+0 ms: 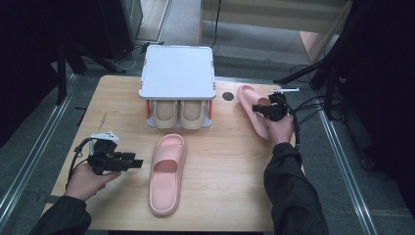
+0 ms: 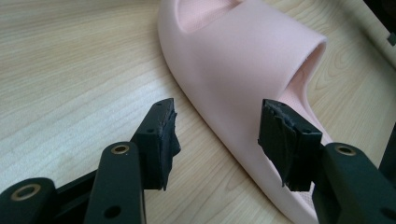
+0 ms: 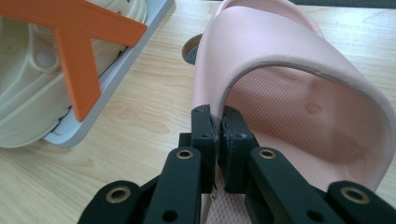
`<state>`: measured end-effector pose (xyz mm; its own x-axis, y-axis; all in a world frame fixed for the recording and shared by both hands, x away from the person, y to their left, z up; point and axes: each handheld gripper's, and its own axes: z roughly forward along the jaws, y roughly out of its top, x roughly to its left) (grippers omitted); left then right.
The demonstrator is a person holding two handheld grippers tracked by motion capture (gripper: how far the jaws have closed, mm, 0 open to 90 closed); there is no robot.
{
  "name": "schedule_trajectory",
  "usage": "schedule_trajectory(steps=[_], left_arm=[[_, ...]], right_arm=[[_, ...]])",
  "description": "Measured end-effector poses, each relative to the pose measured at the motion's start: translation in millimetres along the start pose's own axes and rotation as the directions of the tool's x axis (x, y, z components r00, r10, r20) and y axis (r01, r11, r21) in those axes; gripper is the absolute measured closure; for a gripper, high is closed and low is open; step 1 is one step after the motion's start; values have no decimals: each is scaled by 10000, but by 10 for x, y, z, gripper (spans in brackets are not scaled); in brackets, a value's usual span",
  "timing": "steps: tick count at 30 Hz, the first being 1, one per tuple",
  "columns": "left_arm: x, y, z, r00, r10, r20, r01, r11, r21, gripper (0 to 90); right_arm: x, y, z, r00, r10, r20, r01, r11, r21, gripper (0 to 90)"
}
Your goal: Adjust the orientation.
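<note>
High view: the right gripper [image 1: 268, 108] grips the strap edge of a pink slipper [image 1: 253, 108] at the right of the wooden surface [image 1: 117, 98], beside a grey shoe rack [image 1: 177, 73] holding a beige pair of shoes [image 1: 180, 114]. A second pink slipper [image 1: 167, 174] lies flat at the centre; the left gripper [image 1: 133, 162] points at it from the left.

Left gripper view: jaws wide apart, nothing between the pads, the second slipper [image 2: 243, 79] just ahead on the surface.

Right gripper view: jaws pinched narrow on the slipper's [image 3: 289, 93] strap edge, beside the rack's orange brace [image 3: 79, 42].
</note>
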<state>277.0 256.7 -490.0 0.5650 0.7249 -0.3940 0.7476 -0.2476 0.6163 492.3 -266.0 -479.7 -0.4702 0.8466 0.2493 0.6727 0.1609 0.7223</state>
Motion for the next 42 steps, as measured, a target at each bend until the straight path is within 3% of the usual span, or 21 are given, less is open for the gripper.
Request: schedule_trajectory(steps=[7,17,25,31,42], left_arm=[[-10,71,39,9998,161,74,-161,9999,-43,462],[-9,190,120,9986,488,194,-486,9988,-104,463],[-10,263,160,9971,742,186,-736,9968,-298,482],[-20,296,186,9951,982,108,-977,9945,-377,509],[-74,314,200,9904,1374,135,-1366,9893,-513,559]], right_arm=[[251,-52,-260,9985,-556,28,556,9984,-49,866],[666,-321,-555,9912,-1300,-269,1300,9915,-7,865],[963,-550,-696,9870,-1408,-775,1412,9900,-6,863],[1173,-698,-746,9826,-1411,-1204,1436,9896,118,863],[1629,-931,-619,9625,-2112,-1703,2227,9735,514,862]])
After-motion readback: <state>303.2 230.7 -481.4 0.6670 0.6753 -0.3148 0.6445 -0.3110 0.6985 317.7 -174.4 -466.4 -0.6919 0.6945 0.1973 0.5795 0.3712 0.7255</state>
